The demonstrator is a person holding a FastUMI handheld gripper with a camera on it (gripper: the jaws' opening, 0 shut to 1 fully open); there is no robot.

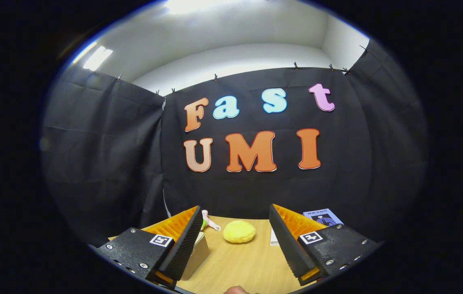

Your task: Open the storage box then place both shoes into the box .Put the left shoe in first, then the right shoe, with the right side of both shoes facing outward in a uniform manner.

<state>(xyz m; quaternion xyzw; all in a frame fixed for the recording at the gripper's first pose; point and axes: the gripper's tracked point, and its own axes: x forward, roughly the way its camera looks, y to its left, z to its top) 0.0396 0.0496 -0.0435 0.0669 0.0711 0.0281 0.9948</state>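
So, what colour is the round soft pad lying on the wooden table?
Yellow round soft pad, gripper view, beyond the open fingers.

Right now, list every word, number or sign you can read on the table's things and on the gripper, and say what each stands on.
Readable text: none.
Leaflet, on the table beyond one finger: print too small and blurred to read.
Gripper, fingers open with nothing between them: a square black-and-white marker beside each finger, a pattern, not words.
Yellow pad and beige box: no text visible.
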